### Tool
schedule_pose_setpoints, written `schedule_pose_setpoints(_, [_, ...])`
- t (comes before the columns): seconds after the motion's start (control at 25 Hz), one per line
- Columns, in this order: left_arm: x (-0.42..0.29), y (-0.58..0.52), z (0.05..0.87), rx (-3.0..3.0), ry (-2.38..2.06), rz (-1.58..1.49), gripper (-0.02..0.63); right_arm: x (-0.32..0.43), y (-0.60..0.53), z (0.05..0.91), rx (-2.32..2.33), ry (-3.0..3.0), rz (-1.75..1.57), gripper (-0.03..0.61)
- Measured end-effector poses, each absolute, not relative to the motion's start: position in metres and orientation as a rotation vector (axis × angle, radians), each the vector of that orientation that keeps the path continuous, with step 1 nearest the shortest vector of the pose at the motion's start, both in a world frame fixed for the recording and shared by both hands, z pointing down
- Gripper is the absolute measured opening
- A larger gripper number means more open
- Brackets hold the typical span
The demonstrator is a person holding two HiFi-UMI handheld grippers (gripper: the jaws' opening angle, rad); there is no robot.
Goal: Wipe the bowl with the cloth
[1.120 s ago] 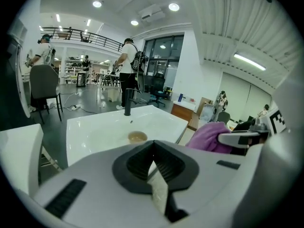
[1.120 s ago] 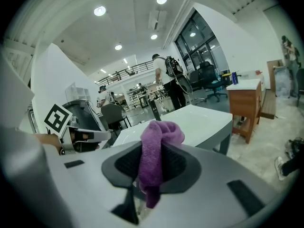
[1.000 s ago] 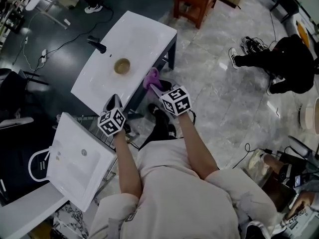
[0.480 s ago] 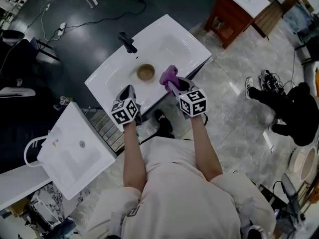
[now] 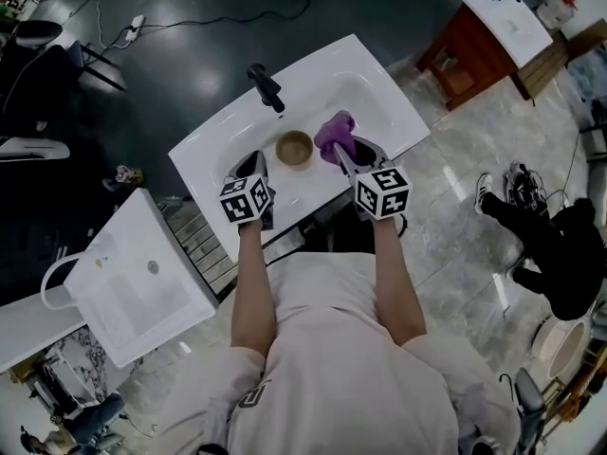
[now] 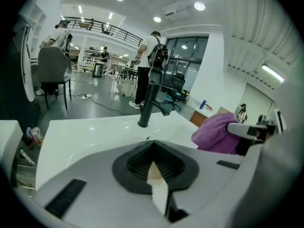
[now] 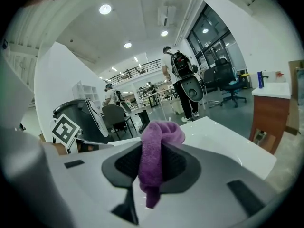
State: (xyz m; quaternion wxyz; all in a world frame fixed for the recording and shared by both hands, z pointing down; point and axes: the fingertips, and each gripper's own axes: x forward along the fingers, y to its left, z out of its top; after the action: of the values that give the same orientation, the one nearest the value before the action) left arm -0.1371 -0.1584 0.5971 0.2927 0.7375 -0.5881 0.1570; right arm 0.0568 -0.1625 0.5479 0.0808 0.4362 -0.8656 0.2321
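A small brown bowl sits in the white washbasin, just in front of the black tap. My right gripper is shut on a purple cloth, which bunches above the jaws right beside the bowl's right rim. In the right gripper view the cloth hangs down between the closed jaws. My left gripper is shut and holds nothing, hovering over the basin's near edge just left of the bowl. The left gripper view shows the tap and the cloth.
A second white basin lies on a rack at the lower left. A wooden cabinet stands at the upper right. Cables run over the dark floor behind the washbasin. People stand far off in the room.
Both grippers have come forward from the washbasin's near edge to over the basin. The cloth in the right gripper now sits next to the bowl.
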Motion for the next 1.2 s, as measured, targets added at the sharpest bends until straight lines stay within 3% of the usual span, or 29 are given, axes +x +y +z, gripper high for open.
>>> schedule_pose_setpoints(0.52, [-0.113, -0.164, 0.68, 1.825, -1.45, 0.624, 0.006, 0.058, -0.189, 0.581, 1.038, -2.511, 0.711, 0.087])
schedule_pose_setpoints(0.96, [-0.116, -0.178, 0.737, 1.708, -1.269, 0.541, 0.01, 0.078, -0.166, 0.604, 0.983, -2.412, 0.754, 0.089])
schedule_pose_setpoints(1.2, [-0.125, -0.176, 0.752, 1.635, -1.188, 0.427, 0.1, 0.076, -0.155, 0.612, 0.956, -2.386, 0.748, 0.089])
